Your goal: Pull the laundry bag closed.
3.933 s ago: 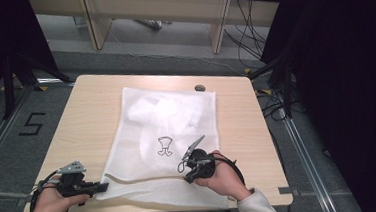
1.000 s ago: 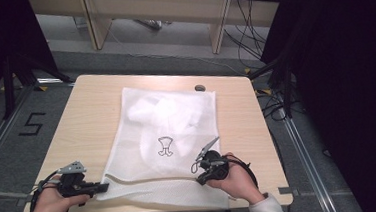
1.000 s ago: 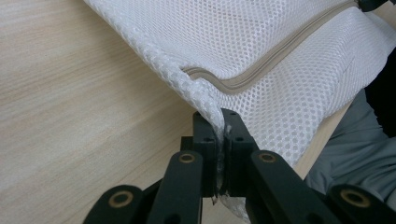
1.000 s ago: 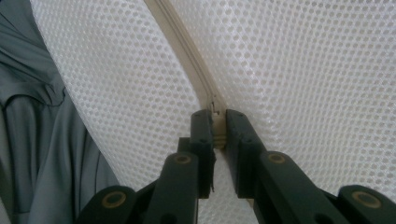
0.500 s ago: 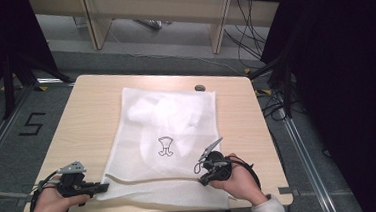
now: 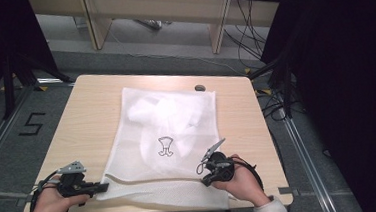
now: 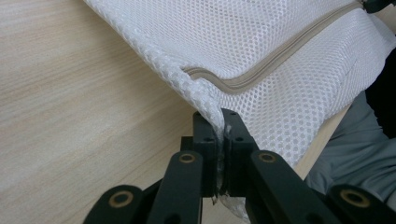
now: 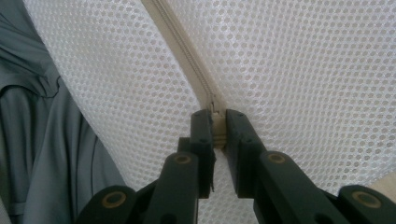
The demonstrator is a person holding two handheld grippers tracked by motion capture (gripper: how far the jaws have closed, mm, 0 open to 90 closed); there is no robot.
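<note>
Mesh laundry bag (image 6: pixel 170 137): white synthetic netting w/ fine round holes, matt, slightly rough-looking, semi-sheer so white cloth inside shows thru; small dark printed motif (image 6: pixel 165 146) on its face; zipper (image 7: pixel 280 51) w/ beige woven tape, fine teeth, dull finish; table (image 6: pixel 91 117): pale wood-grain laminate, smooth, low sheen; left gripper (image 7: pixel 219 126) & right gripper (image 8: pixel 215 122): black plastic jaws, matt, w/ brass-coloured shiny rivets at the pivots; grey plate on left gripper looks like dull metal or plastic, can't tell which; person's garment (image 8: pixel 46 140): grey knit fabric, soft, matt; floor (image 6: pixel 8 138): grey carpet-like, rough.
</note>
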